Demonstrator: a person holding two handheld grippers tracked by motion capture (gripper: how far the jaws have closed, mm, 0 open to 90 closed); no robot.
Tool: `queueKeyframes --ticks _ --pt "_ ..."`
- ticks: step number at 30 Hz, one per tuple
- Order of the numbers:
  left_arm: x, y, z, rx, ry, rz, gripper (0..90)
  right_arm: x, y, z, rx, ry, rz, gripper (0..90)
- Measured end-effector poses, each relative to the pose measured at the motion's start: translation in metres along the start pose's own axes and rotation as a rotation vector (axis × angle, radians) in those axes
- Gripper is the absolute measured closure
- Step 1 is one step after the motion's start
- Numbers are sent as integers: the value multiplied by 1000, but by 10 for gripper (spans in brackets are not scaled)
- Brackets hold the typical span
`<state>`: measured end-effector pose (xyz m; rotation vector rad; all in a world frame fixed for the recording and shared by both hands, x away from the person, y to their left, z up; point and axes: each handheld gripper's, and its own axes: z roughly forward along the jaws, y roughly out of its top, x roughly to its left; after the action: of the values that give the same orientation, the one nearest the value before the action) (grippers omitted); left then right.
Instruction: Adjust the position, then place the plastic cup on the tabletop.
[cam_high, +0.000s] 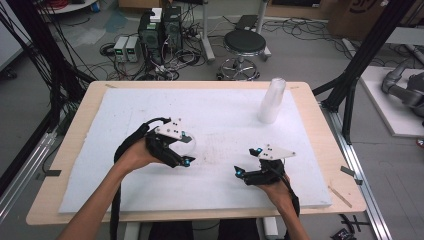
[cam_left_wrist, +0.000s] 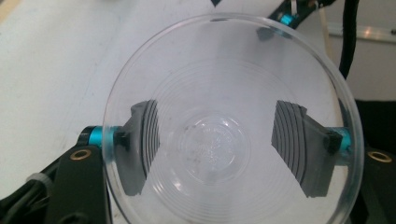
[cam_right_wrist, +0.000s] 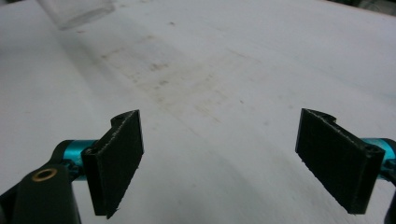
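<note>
A clear plastic cup (cam_left_wrist: 224, 60) sits between the jaws of my left gripper (cam_left_wrist: 219, 144). Its mouth faces the camera, and the ribbed pads (cam_left_wrist: 292, 140) show through its wall on both sides. In the high view that gripper (cam_high: 188, 148) is over the left middle of the white foam board (cam_high: 125, 115), with the cup (cam_high: 193, 142) faint at its tip. My right gripper (cam_high: 247, 161) hovers over the board's front right, jaws wide apart. In the right gripper view it (cam_right_wrist: 224, 158) has nothing between its pads (cam_right_wrist: 116, 158). A stack of clear cups (cam_high: 271, 100) stands upside down at the back right.
The foam board lies on a wooden table (cam_high: 335, 150). Behind the table the floor holds a black stool (cam_high: 244, 45), computer boxes (cam_high: 160, 32) and many cables. Black frame posts (cam_high: 367, 47) stand at the right. The stack's base (cam_right_wrist: 77, 11) shows in the right gripper view.
</note>
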<state>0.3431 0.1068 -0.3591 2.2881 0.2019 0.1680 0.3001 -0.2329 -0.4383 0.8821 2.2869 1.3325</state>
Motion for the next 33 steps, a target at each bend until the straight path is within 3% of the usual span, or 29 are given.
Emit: queueKeyframes --ticks 9,17,33 --pt "12 9 3 120 -9 2 317 -12 -20 -2 33 -71 54 152" --pt "14 8 5 127 1 -4 318 -12 -21 -5 3 -84 70 152" --pt "18 8 14 142 -1 -11 319 -13 -21 -5 12 -72 68 152"
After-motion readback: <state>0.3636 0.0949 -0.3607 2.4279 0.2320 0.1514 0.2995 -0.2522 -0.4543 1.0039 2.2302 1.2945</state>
